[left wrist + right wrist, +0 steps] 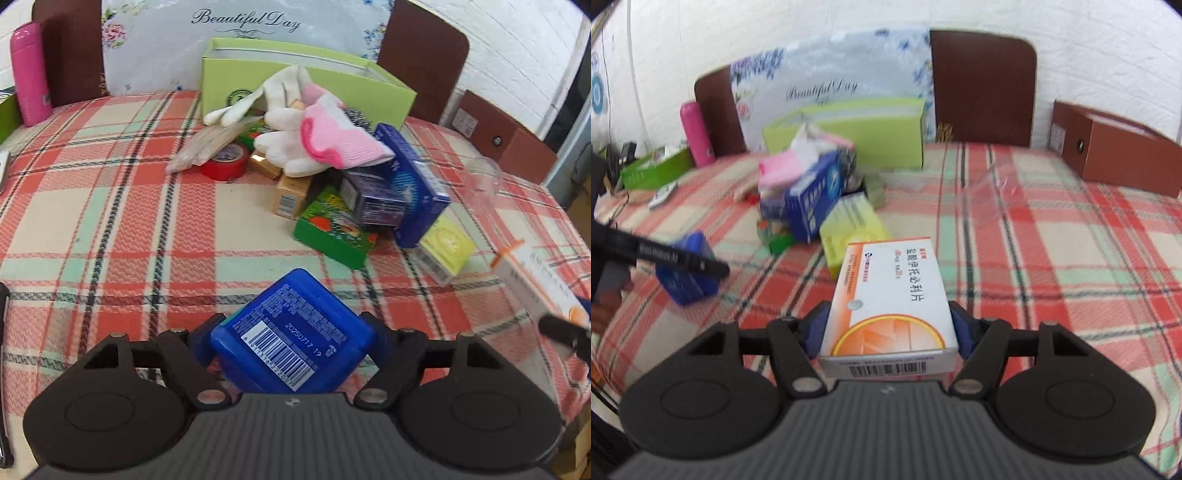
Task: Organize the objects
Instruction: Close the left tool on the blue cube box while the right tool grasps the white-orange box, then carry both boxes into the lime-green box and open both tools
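Blue translucent plastic fills the left gripper [291,334]: a small blue case [291,332] with a white barcode label sits turned at an angle between the blue pads, which press on its two sides. The right gripper [888,325] is clamped in the same way on a white-and-orange medicine box [890,299], held lengthwise with its barcode end toward the camera.

Both grippers hang over a table covered by a red, cream and green plaid cloth [110,206]. Ahead of the left gripper lies a heap of things: a green printed box [332,232], a dark purple box [373,199] leaning on it, a tall blue box [413,184], a yellow box [447,247] just beside that, small tan boxes [290,195], a roll of red tape [225,160], and white gloves [280,114] under a pink sock [332,136]. Behind the heap stands an open light-green box [295,79], touching the pile. A pink bottle [29,74] stands upright far left. A brown box [1115,147] sits at the far right edge of the table.
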Tool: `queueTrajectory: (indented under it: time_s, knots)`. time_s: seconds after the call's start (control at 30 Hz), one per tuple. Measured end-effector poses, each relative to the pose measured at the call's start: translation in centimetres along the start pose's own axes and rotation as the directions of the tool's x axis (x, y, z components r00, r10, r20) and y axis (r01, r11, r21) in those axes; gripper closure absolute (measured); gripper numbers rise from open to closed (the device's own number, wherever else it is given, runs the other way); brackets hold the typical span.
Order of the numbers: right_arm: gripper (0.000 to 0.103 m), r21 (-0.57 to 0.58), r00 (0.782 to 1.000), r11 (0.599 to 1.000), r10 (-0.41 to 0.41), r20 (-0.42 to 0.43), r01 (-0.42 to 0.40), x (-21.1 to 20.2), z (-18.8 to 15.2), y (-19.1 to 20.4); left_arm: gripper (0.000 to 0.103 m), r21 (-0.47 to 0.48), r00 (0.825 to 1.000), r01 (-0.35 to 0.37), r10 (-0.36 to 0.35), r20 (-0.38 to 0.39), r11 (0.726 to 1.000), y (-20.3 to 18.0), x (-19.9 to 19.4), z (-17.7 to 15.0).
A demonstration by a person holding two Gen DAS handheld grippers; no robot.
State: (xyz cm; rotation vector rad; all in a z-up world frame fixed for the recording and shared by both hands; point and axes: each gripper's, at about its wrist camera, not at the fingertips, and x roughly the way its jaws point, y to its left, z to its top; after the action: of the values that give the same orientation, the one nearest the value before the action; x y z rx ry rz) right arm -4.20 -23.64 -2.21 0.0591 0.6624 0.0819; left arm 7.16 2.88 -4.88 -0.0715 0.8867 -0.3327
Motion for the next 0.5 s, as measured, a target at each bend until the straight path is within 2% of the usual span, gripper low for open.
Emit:
queueTrajectory:
  time_s: [0.1,0.23,0.33,0.43,0.5]
  knots:
    - [0.038,-0.021,0.998,1.0,0.023,0.055,-0.022,-0.8,1.5,0.0,0.023,0.011,0.999,0.0,0.0,0.032,1.0,-0.4,-1.3,0.6]
    - [0.038,-0.063,0.992,0.996,0.066,0.109,-0.059,-0.8,4.3,0.5,0.023,0.026,0.992,0.052,-0.055,0.115,0.998,-1.0,-4.1,3.1]
    - [0.038,-0.1,0.983,0.992,0.098,0.157,-0.083,-0.3,7.1,0.9,0.023,0.078,0.974,0.076,-0.091,0.208,0.994,-1.9,-6.3,5.9]
    - [0.038,-0.123,0.973,0.988,0.121,0.194,-0.098,1.0,10.3,1.3,0.023,0.102,0.955,0.056,-0.083,0.286,0.993,-2.5,-7.5,9.3]
    - [0.038,-0.128,0.969,0.985,0.138,0.205,-0.114,2.4,12.4,1.5,0.023,0.092,0.946,0.056,-0.082,0.312,0.994,-2.5,-7.7,11.8]
